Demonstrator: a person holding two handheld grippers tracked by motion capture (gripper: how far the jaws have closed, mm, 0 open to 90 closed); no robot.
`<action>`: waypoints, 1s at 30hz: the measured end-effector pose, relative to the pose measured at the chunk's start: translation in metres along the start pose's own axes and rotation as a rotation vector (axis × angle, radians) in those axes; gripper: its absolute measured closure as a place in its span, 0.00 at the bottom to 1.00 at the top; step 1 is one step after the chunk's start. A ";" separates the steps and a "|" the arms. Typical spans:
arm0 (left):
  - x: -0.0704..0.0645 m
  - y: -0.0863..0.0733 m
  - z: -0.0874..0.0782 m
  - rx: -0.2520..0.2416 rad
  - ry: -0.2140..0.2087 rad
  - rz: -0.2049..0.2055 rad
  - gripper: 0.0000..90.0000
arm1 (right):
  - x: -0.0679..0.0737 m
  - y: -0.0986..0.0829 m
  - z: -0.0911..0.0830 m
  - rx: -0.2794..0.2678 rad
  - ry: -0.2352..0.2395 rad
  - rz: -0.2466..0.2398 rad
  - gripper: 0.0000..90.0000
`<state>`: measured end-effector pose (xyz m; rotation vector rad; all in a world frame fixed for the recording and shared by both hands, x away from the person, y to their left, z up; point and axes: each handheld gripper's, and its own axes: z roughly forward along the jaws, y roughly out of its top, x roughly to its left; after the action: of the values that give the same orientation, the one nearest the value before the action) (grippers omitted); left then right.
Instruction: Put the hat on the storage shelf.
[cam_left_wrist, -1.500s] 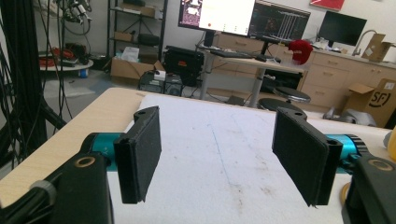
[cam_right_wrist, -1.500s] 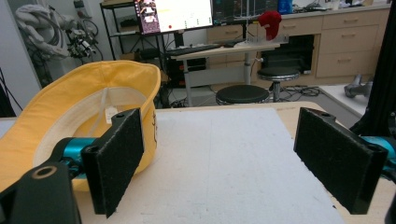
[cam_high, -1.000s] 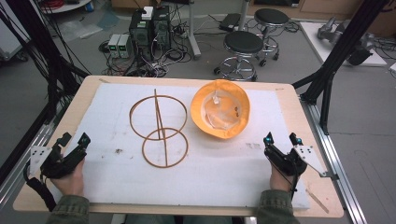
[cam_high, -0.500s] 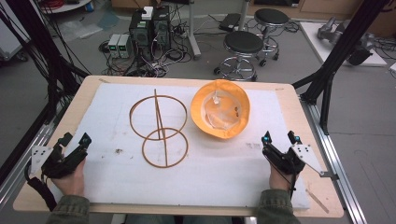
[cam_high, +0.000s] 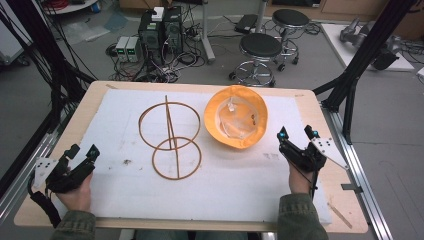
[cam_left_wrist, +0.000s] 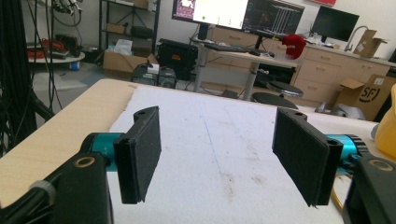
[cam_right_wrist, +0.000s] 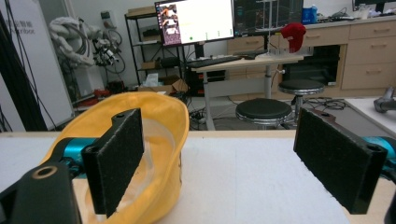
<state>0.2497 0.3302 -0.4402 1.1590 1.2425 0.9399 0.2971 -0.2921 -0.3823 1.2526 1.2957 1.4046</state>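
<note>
— Holding both tools above the worktop (cam_high: 300, 205), we see the right hand-held gripper (cam_high: 298, 134) with its jaws spread wide and empty, just beside the orange hat (cam_high: 236, 122), which lies brim-up on the white padding, right of centre.

— And the left hand-held gripper (cam_high: 83, 152)?

— Also open and empty, near the front left edge, well apart from the wire hat stand (cam_high: 170, 140) lying on its side at the middle.

— Which step do we judge this to be?

— An approach, with nothing grasped yet. Next, we judge, the right jaws need to straddle the hat's near brim and close on it.
</note>
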 end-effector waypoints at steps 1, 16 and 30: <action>0.000 0.000 0.000 0.000 0.000 -0.001 0.36 | 0.000 0.002 0.003 0.001 -0.004 0.008 0.13; -0.002 -0.002 0.003 0.007 0.000 0.006 0.36 | -0.002 0.014 0.046 0.077 0.036 0.013 0.13; -0.003 -0.002 0.004 0.001 -0.004 0.004 0.36 | 0.003 0.018 0.082 0.140 0.033 -0.004 0.13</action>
<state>0.2536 0.3263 -0.4414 1.1641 1.2380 0.9391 0.3786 -0.2779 -0.3668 1.3235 1.4394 1.3556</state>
